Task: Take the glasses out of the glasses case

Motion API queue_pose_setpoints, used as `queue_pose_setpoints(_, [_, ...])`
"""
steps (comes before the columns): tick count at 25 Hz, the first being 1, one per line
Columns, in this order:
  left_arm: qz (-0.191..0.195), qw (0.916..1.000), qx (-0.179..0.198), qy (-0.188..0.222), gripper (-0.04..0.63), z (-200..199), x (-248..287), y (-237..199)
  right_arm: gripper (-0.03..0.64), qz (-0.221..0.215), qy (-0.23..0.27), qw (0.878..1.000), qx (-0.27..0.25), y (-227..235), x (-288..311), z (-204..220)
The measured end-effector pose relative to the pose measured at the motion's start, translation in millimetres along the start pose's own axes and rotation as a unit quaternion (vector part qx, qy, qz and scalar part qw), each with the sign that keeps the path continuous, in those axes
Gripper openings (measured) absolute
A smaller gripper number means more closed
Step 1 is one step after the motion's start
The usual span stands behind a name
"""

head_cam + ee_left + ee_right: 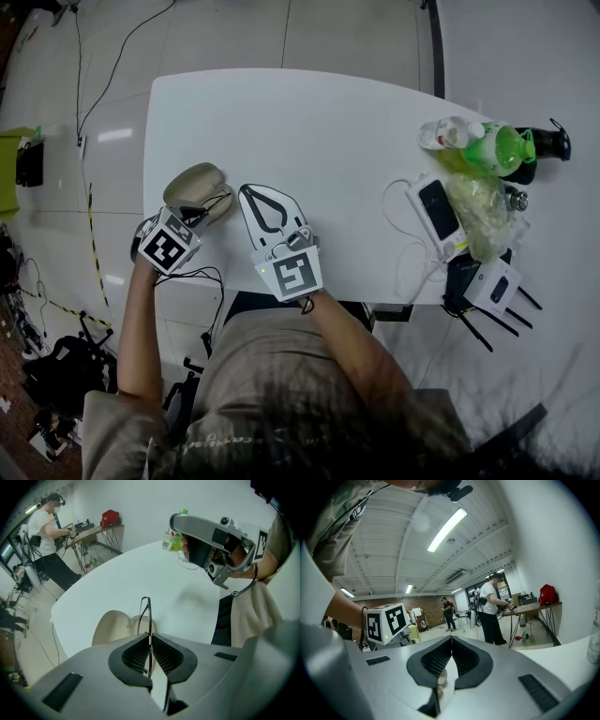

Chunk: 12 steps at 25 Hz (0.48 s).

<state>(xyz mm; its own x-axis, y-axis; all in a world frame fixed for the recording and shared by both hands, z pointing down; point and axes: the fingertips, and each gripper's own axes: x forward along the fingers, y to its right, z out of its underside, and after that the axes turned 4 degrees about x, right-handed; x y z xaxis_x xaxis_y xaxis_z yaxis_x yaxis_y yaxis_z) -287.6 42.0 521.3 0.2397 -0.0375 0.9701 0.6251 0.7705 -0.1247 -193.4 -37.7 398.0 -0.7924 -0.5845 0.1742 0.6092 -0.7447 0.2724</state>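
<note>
The left claw (149, 639) is clenched on the thin wire frame of the glasses (146, 613), which stand edge-on and upright between its jaws, just above the open case (110, 627) at the near left corner of the surface (328, 131). The frame's lower part is hidden behind the claw, so I cannot tell whether it has cleared the case. To do this step well I would lift straight up and slowly, keeping the frame upright so that an arm does not catch on the case's rim, and keep the squeeze light (wire this fine would likely bend under a hard pinch). The case is unrestrained, so it may drag along. Both pale halves of the case lie open and look bare inside. Just to its right, the right claw (248, 190) has its tips together, apart from the case and grasping nothing I can name. At the far right end stand bottles (450, 133) and a crumpled plastic bag (478, 220), contents unclear.
</note>
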Motion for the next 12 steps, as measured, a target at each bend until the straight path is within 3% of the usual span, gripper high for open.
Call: queue_pose_setpoints(12, [-0.007, 1.0, -0.003, 0.007, 0.032, -15.3, 0.0, 11.1, 0.013, -0.007, 0.003, 1.0, -0.003, 12.1, -10.7, -6.6])
